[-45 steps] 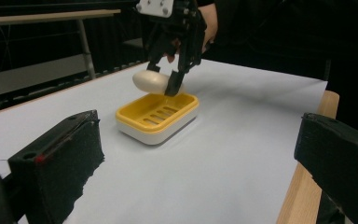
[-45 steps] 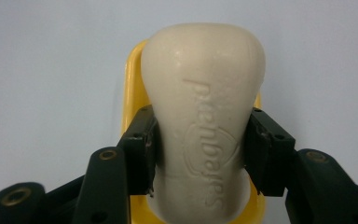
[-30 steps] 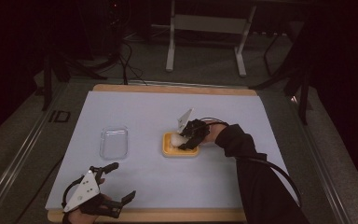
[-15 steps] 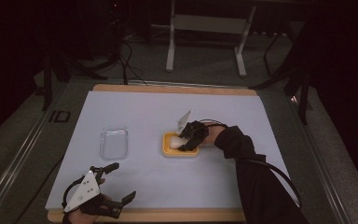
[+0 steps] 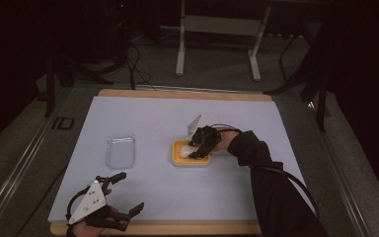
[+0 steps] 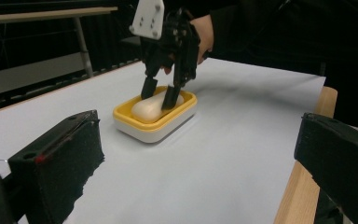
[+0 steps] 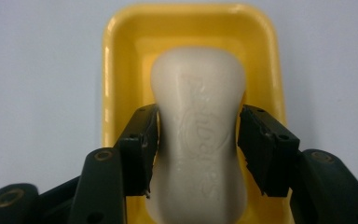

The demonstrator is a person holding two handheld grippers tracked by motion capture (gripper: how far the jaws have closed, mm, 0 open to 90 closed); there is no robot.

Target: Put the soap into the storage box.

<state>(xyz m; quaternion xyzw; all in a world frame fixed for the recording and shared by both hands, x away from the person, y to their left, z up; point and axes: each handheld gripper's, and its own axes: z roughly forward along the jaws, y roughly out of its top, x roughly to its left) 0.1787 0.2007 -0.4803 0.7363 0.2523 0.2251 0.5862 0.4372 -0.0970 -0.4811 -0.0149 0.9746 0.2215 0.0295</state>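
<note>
Straddling the soap bar (image 7: 198,135) in its yellow dish (image 7: 121,70), we kept the right hand-held gripper (image 7: 198,140) just releasing, jaws slightly parted; the left hand-held gripper (image 5: 113,197) stayed spread.

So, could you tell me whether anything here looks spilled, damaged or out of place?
Nothing stands out. The soap bar lies whole in the yellow dish, between the jaws of the right gripper, which have just been opening. The clear lid lies flat on the table, apart from the dish.
</note>
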